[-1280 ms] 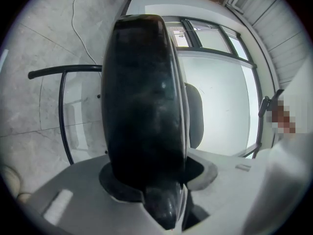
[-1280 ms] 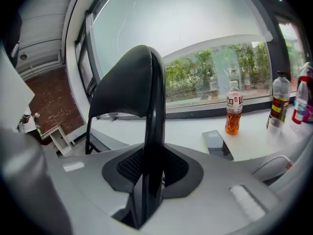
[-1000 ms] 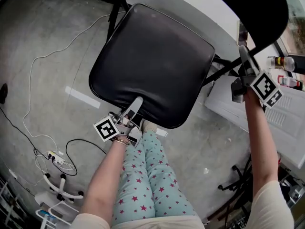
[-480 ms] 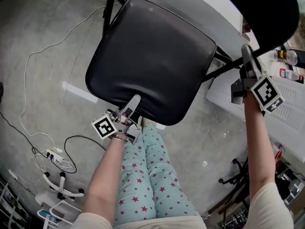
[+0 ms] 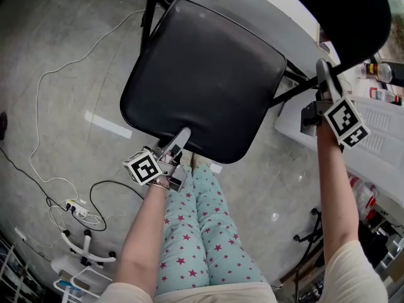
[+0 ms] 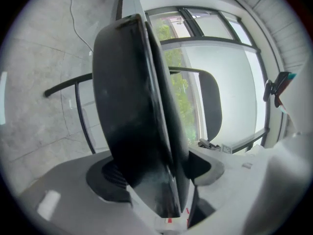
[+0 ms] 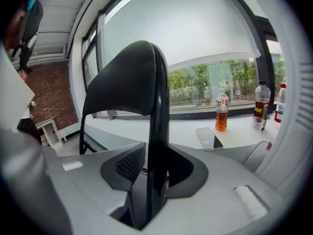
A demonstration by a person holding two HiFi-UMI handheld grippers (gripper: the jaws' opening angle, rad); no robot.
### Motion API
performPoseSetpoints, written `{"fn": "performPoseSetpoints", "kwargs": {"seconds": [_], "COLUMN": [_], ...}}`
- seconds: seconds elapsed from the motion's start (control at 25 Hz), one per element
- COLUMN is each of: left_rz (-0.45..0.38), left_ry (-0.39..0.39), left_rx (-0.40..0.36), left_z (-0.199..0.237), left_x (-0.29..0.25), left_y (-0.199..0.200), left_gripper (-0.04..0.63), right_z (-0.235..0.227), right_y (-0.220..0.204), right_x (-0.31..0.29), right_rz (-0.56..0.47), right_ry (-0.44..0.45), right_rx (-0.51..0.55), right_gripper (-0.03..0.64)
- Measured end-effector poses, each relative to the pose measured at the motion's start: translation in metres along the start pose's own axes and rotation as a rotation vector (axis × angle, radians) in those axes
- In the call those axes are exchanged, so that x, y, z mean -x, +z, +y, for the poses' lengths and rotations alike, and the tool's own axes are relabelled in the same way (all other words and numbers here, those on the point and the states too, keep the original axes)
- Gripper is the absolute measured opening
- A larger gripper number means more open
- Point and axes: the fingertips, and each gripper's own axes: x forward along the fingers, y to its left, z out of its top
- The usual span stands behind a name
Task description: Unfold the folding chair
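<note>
The folding chair's black padded seat (image 5: 202,81) fills the middle of the head view, lying nearly flat. My left gripper (image 5: 178,139) is shut on the seat's front edge (image 6: 146,131), which runs between both jaws in the left gripper view. The black backrest (image 5: 344,11) rises at the top right. My right gripper (image 5: 323,74) is shut on the chair's black frame tube (image 7: 157,146) just below the backrest (image 7: 124,82). Thin black legs (image 5: 150,14) show beyond the seat.
White and black cables (image 5: 57,74) trail over the grey concrete floor at left, near a power strip (image 5: 72,208). A white counter (image 7: 205,131) holds a phone (image 7: 209,138) and bottles (image 7: 221,111). A white rack (image 5: 88,257) stands at bottom left. The person's star-print trousers (image 5: 202,232) are below the seat.
The seat has shifted slightly right and lower in the head view. Both grippers keep their grip; the right one has edged a little left.
</note>
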Motion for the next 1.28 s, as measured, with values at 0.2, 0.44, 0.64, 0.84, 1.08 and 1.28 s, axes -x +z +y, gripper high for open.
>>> {"fn": "performPoseSetpoints", "kwargs": {"seconds": [0.2,0.44,0.64,0.84,1.08,1.28], "left_rz": [0.039,-0.038,-0.094,-0.088,-0.146,-0.145], "left_ry": [0.164,0.377,0.471,0.333,0.113,-0.033], "left_rx": [-0.033,0.037,-0.073,-0.271,-0.505,-0.673], "left_z": [0.011,0.010,-0.040,-0.166,-0.330,-0.431], "left_x": [0.014,0.048,0.078,0.069,0.055,0.064], "left_y": [0.000,0.009,0.043,0.067,0.095,0.090], "left_gripper": [0.357,0.371,0.370,0.370,0.350,0.325], "right_z": [0.003,0.026,0.076,0.130,0.197,0.238], "right_y": [-0.012,-0.028,-0.001,0.036,0.097,0.146], "right_x": [0.025,0.071,0.114,0.159,0.199,0.244], "right_rz": [-0.003,0.021,-0.026,-0.015,-0.109,-0.201], "right_ry": [-0.077,-0.077,-0.026,0.043,0.161,0.242], "right_rx": [-0.001,-0.041,-0.075,-0.089,-0.038,-0.001], "right_gripper": [0.161,0.181,0.161,0.146,0.109,0.084]}}
